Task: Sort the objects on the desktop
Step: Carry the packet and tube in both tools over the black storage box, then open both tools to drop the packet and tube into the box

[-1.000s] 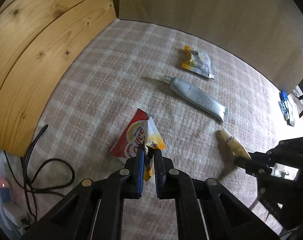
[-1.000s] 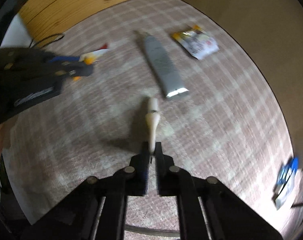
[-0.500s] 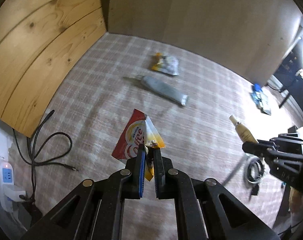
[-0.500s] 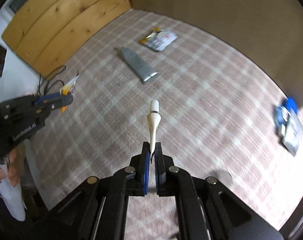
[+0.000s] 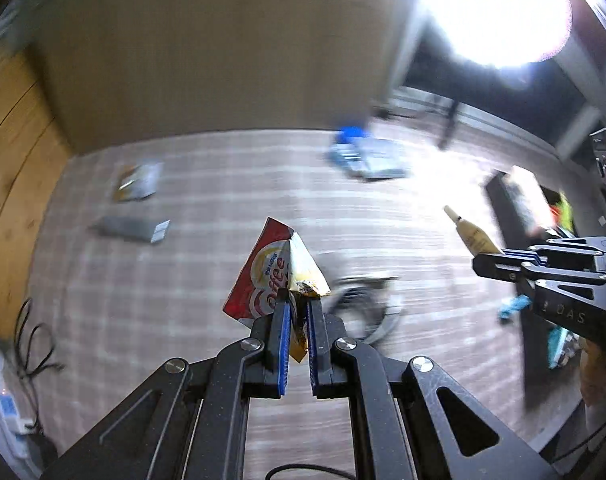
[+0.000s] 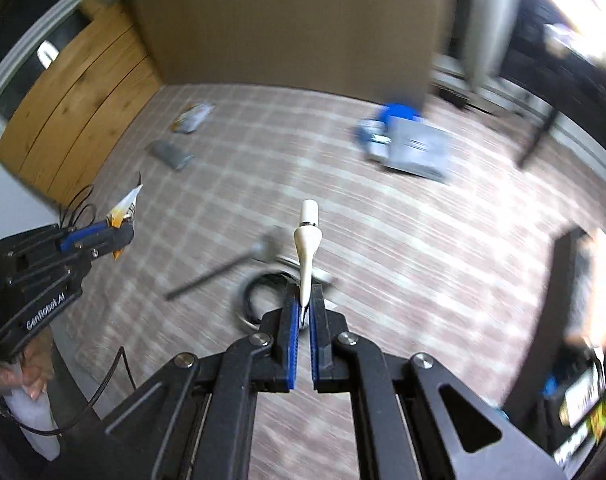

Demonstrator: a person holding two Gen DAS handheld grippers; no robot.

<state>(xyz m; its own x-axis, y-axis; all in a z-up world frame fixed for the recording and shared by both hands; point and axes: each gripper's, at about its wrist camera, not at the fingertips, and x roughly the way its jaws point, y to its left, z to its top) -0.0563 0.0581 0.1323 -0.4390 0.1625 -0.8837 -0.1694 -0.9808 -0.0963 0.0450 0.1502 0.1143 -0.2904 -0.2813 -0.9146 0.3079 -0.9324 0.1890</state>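
Note:
My left gripper (image 5: 298, 305) is shut on a red and yellow coffee sachet (image 5: 277, 272), held up above the checked tablecloth (image 5: 191, 264). My right gripper (image 6: 304, 295) is shut on the flat end of a small cream tube (image 6: 306, 240), its white cap pointing away. Each gripper shows in the other's view: the right one (image 5: 488, 261) with the cream tube (image 5: 472, 236) at the right, the left one (image 6: 121, 227) with the sachet (image 6: 127, 205) at the left. A grey tube (image 5: 133, 229) and a foil packet (image 5: 137, 181) lie far left on the cloth.
A blue and grey packet (image 5: 367, 157) lies at the back of the cloth. A coiled cable (image 5: 363, 310) lies under the grippers. A dark bin (image 5: 543, 264) with items stands at the right. Wood panel (image 6: 71, 100) and loose cables (image 5: 35, 340) are at the left.
Both grippers have risen and swung to the right with their loads, so the grey tube and foil packet now lie far off at the left. The bin and coiled cable came into view.

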